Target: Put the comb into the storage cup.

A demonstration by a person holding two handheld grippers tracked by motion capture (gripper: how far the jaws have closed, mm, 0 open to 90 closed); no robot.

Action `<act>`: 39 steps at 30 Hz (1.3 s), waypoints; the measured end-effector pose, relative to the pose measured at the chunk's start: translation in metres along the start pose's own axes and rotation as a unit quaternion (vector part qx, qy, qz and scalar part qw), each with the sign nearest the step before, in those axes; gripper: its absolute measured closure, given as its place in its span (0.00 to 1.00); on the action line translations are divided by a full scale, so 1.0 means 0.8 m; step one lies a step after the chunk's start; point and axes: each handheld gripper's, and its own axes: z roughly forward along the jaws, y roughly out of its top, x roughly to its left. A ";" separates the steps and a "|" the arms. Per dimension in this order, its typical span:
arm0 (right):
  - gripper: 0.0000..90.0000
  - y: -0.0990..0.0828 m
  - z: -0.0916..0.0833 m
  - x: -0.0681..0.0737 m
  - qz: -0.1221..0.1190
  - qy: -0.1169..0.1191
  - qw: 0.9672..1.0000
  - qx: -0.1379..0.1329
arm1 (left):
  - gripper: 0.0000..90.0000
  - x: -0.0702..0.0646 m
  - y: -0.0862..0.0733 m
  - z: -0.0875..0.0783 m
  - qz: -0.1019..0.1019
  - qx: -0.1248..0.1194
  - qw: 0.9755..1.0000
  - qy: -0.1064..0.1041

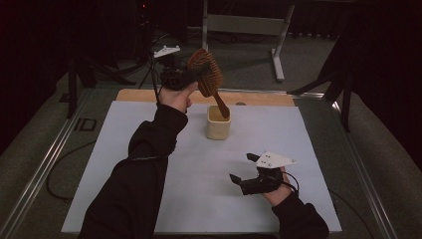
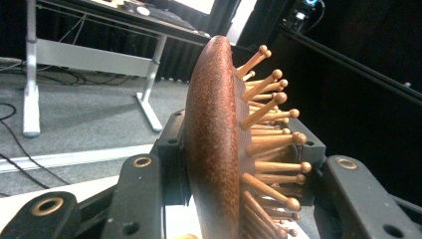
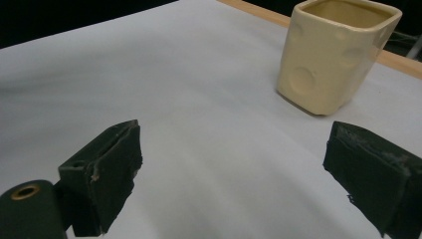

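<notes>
A brown wooden hairbrush (image 1: 205, 69) with peg bristles hangs over the back of the table, head up and tilted. My left gripper (image 1: 198, 75) is shut on the brush head (image 2: 214, 149); its bristles point right in the left gripper view. The handle slants down, and its tip is at the mouth of a cream square cup (image 1: 218, 124) standing upright on the white sheet. My right gripper (image 1: 240, 167) rests low near the front right, open with nothing between its jaws. In the right gripper view, my right gripper (image 3: 234, 164) faces the cup (image 3: 333, 55), well short of it.
A white sheet (image 1: 149, 149) covers the table, with a wooden strip (image 1: 259, 98) along its back edge. Metal rails (image 1: 45, 164) run along both sides. A white desk frame (image 1: 249, 25) and cables lie on the floor beyond.
</notes>
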 end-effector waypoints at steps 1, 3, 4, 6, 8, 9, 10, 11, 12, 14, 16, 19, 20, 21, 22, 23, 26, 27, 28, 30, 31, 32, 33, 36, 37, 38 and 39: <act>0.09 0.000 0.000 0.000 0.001 0.001 1.000 0.001 | 0.62 0.002 -0.001 0.002 -0.003 0.000 1.000 0.001; 0.09 0.000 0.000 0.000 0.000 0.002 1.000 0.000 | 0.62 0.005 -0.004 0.005 -0.006 0.000 1.000 0.007; 0.09 0.000 0.000 0.001 0.000 0.003 1.000 0.000 | 0.62 0.006 -0.006 0.007 -0.005 0.001 1.000 0.008; 0.09 0.001 -0.001 0.001 0.002 0.003 1.000 -0.001 | 0.62 0.007 -0.008 0.009 -0.004 0.001 1.000 0.011; 0.09 0.001 -0.002 0.001 0.003 0.002 1.000 -0.001 | 0.62 0.009 -0.013 0.014 -0.002 0.001 1.000 0.022; 0.09 0.001 -0.002 0.001 0.004 0.003 1.000 -0.002 | 0.62 0.010 -0.015 0.016 -0.002 0.002 1.000 0.023; 0.09 0.001 -0.002 0.001 0.004 0.003 1.000 -0.002 | 0.62 0.011 -0.016 0.018 -0.002 0.003 1.000 0.024; 0.09 0.001 -0.002 0.001 0.004 0.003 1.000 -0.002 | 0.62 0.012 -0.019 0.020 -0.003 0.005 1.000 0.026; 0.09 0.001 -0.002 0.001 0.003 0.005 1.000 -0.001 | 0.62 0.012 -0.022 0.024 0.000 0.007 1.000 0.029; 0.09 0.001 -0.002 0.001 0.002 0.004 1.000 -0.001 | 0.62 0.013 -0.026 0.027 -0.001 0.011 0.999 0.033; 0.09 0.001 -0.003 0.000 0.003 0.005 1.000 -0.001 | 0.62 0.015 -0.030 0.030 -0.001 0.013 0.999 0.032; 0.09 0.001 -0.003 0.000 0.004 0.006 1.000 -0.002 | 0.62 0.017 -0.034 0.032 -0.003 0.014 0.999 0.031; 0.09 0.001 -0.003 0.000 0.004 0.006 1.000 -0.002 | 0.62 0.018 -0.036 0.033 -0.004 0.014 0.999 0.031; 0.09 0.001 -0.003 0.000 0.004 0.005 1.000 -0.002 | 0.62 0.019 -0.038 0.034 -0.005 0.015 0.999 0.030; 0.09 0.001 -0.003 0.000 0.005 0.005 1.000 -0.002 | 0.61 0.020 -0.040 0.035 -0.009 0.016 0.999 0.028; 0.09 0.001 -0.003 0.000 0.005 0.006 1.000 -0.002 | 0.61 0.020 -0.042 0.037 -0.010 0.018 0.999 0.029; 0.09 0.001 -0.003 0.000 0.006 0.006 1.000 -0.003 | 0.61 0.022 -0.049 0.041 -0.009 0.025 0.999 0.030; 0.09 0.001 -0.003 0.000 0.005 0.005 1.000 -0.004 | 0.61 0.023 -0.050 0.042 -0.009 0.026 0.999 0.032; 0.09 0.001 -0.003 0.000 0.004 0.004 1.000 -0.005 | 0.61 0.024 -0.052 0.043 -0.010 0.028 0.999 0.031; 0.09 0.001 -0.004 0.000 0.004 0.004 1.000 -0.004 | 0.61 0.025 -0.055 0.045 -0.009 0.032 0.999 0.033; 0.09 0.001 -0.003 0.000 0.004 0.003 1.000 -0.005 | 0.61 0.025 -0.056 0.046 -0.008 0.034 0.999 0.035; 0.09 0.001 -0.003 0.000 0.005 0.005 1.000 -0.003 | 0.61 0.026 -0.058 0.047 -0.008 0.035 0.999 0.035; 0.09 0.001 -0.003 0.001 0.006 0.004 1.000 -0.003 | 0.61 0.026 -0.059 0.048 -0.008 0.037 0.999 0.035; 0.09 0.001 -0.003 0.000 0.005 0.005 1.000 -0.004 | 0.61 0.027 -0.063 0.050 -0.008 0.040 0.999 0.035; 0.09 0.001 -0.003 0.000 0.005 0.005 1.000 -0.004 | 0.61 0.027 -0.065 0.051 -0.009 0.040 0.998 0.037; 0.09 0.001 -0.003 0.000 0.005 0.006 1.000 -0.004 | 0.61 0.028 -0.066 0.051 -0.008 0.042 0.998 0.037; 0.09 0.001 -0.003 0.000 0.005 0.005 1.000 -0.005 | 0.61 0.028 -0.068 0.052 -0.009 0.044 0.998 0.036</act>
